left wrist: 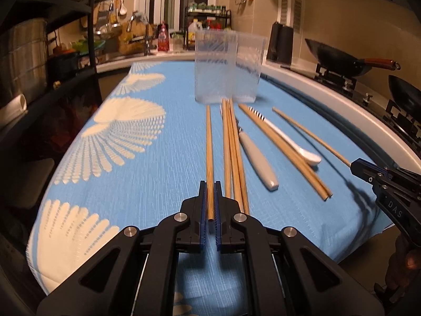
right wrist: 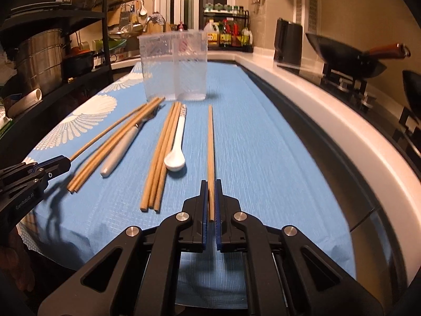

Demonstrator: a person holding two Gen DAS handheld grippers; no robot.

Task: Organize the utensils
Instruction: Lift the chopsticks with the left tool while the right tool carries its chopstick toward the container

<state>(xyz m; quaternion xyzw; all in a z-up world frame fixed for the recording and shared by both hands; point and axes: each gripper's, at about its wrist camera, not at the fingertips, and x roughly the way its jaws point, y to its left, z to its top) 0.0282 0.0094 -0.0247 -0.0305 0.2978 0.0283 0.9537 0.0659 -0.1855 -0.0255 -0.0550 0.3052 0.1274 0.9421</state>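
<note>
Each gripper, left (left wrist: 210, 197) and right (right wrist: 211, 197), pinches the near end of one chopstick (left wrist: 209, 152) (right wrist: 210, 142), likely to lift it into the clear holder (left wrist: 227, 65) standing behind the others on the counter (left wrist: 147, 179).

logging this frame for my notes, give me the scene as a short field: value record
left hand-held gripper: shut on left chopstick
right hand-held gripper: shut on right chopstick
holder: clear, two compartments, upright, no utensils seen inside
on cloth: loose chopsticks, white spoon, grey-handled utensil
progress: nothing in the holder yet
</note>
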